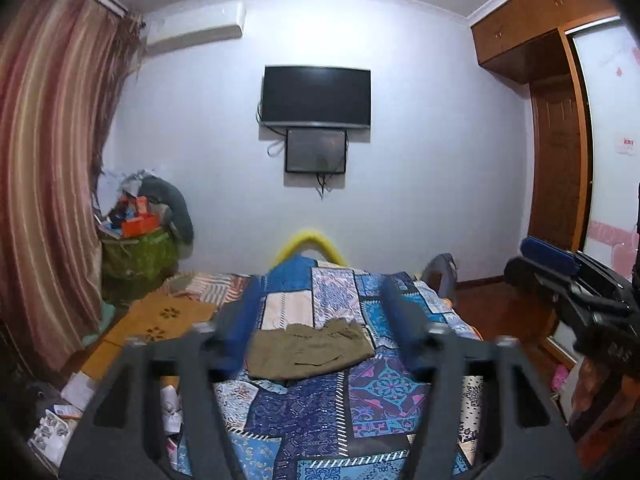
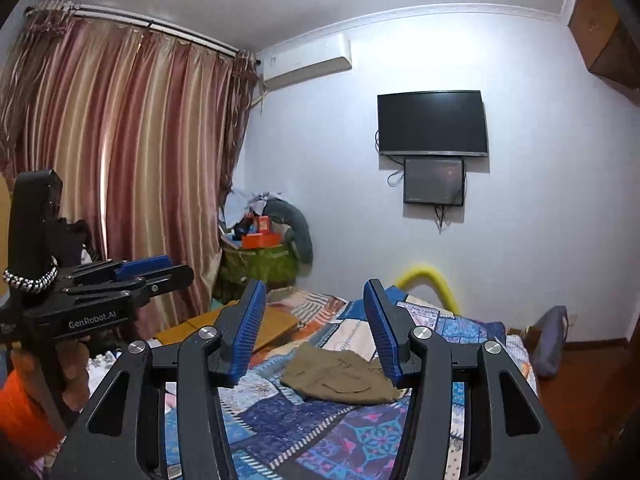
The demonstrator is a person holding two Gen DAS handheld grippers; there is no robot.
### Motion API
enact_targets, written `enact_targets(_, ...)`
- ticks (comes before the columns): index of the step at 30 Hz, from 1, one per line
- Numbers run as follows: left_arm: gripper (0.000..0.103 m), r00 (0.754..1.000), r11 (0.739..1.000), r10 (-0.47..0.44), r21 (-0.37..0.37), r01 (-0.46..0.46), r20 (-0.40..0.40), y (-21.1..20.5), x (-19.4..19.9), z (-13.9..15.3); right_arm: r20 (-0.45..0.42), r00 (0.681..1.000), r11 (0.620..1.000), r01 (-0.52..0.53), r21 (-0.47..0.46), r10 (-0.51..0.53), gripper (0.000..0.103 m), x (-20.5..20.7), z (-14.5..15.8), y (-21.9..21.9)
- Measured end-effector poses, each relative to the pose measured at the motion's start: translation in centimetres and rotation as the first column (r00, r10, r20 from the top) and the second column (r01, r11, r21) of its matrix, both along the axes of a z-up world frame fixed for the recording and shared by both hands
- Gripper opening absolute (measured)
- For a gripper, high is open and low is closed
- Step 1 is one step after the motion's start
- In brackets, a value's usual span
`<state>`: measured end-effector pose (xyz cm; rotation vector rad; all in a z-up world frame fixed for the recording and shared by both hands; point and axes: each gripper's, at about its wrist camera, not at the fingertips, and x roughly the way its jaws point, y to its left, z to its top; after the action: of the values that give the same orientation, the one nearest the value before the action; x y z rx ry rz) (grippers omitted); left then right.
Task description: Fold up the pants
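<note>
Folded olive pants (image 1: 310,350) are being shown lying on the patchwork bedspread (image 1: 320,412), while the left gripper (image 1: 320,312) and right gripper (image 2: 316,320) are being held level above it, jaws released, empty.

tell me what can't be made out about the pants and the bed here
- Olive-green folded pants: left wrist view, left edge hidden behind the left gripper finger; whole view slightly blurred.
- Same pants: right wrist view, right end covered by the right gripper finger.
- Blue patchwork bedspread: near end cut off by gripper bodies in both views.
</note>
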<state>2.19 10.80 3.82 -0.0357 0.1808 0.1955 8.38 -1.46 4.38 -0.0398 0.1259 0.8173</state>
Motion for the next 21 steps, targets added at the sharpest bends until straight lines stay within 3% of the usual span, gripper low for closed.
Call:
enact_targets(2,0.084,1.000,1.000,0.009,0.015,-0.009,0.025,-0.6,-0.9,-0.3,0.007,1.000,1.000,0.021,0.018,-0.022,0.079,-0.4,-0.4,-0.3)
enact_targets(6,0.101,0.999,0.999,0.016,0.030,-0.017,0.029,-1.4,-1.8,-0.8,-0.013,0.999,0.998,0.053,0.044,-0.052,0.087,-0.9,-0.8,-0.7)
enact_targets(9,0.103,0.999,0.999,0.028,0.028,-0.029,0.034,-1.3,-2.1,-0.8,-0.025,0.996,0.994,0.087,0.067,-0.085,0.100,-0.5,-1.0,-0.8)
enact_targets(21,0.103,0.999,0.999,0.047,0.005,-0.048,0.017,-0.8,-1.7,-1.5,-0.013,0.994,0.992,0.109,0.056,-0.108,0.102,-2.8,-1.1,-2.0)
